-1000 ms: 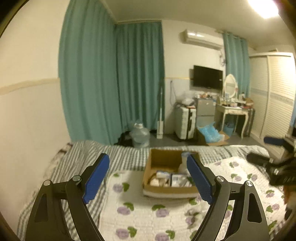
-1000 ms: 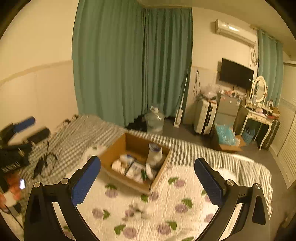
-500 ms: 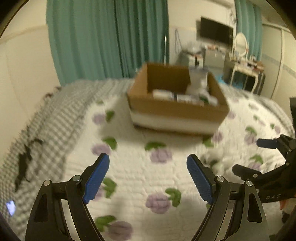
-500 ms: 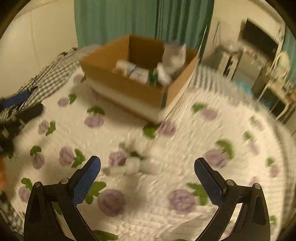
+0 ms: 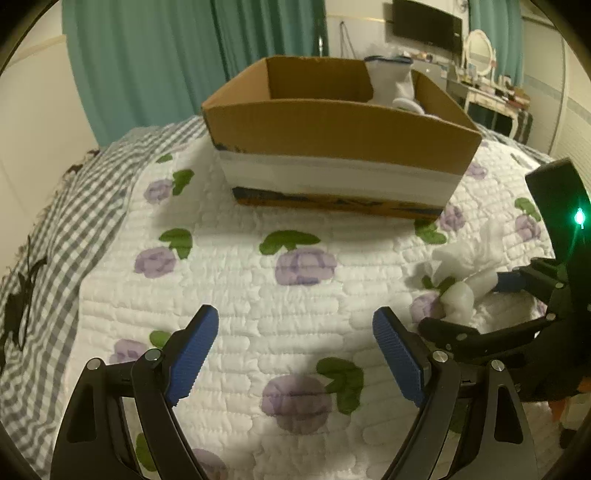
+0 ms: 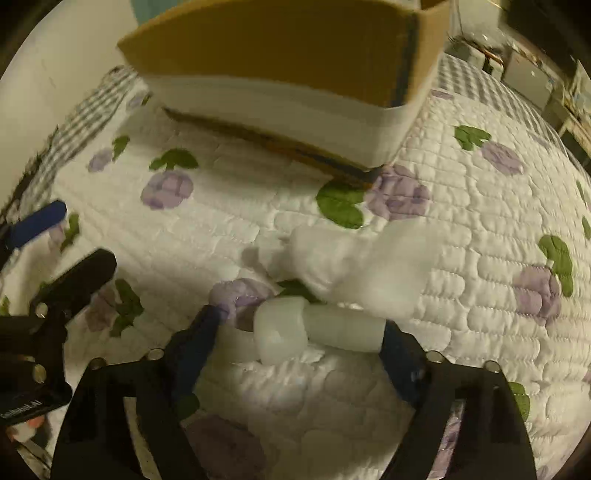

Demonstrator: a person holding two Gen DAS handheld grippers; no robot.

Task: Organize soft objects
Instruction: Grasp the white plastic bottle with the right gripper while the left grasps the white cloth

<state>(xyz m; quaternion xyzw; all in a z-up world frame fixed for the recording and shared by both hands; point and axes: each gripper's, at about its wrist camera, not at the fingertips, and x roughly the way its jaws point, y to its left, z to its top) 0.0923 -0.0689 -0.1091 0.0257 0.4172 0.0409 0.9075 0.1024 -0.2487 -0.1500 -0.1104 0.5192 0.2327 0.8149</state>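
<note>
A white soft cloth bundle [image 6: 332,295] lies on the floral quilt [image 6: 480,206], in front of the cardboard box [image 6: 280,48]. My right gripper [image 6: 299,328] is low on the quilt, open, with its blue fingers on either side of the bundle's rolled end. In the left wrist view the bundle [image 5: 461,273] is at the right, with the right gripper [image 5: 476,310] around it. My left gripper [image 5: 295,350] is open and empty above the quilt [image 5: 240,258], facing the box [image 5: 340,125], which holds white soft items [image 5: 395,81].
A grey checked sheet [image 5: 48,229] covers the bed's left side. Teal curtains [image 5: 147,55] hang behind the box. A dressing table with a mirror [image 5: 480,51] and a wall television [image 5: 424,22] stand at the far right.
Both grippers have dropped down and forward toward the quilt. The box now looms close. My right gripper has come down around the white bundle; the left hovers beside it.
</note>
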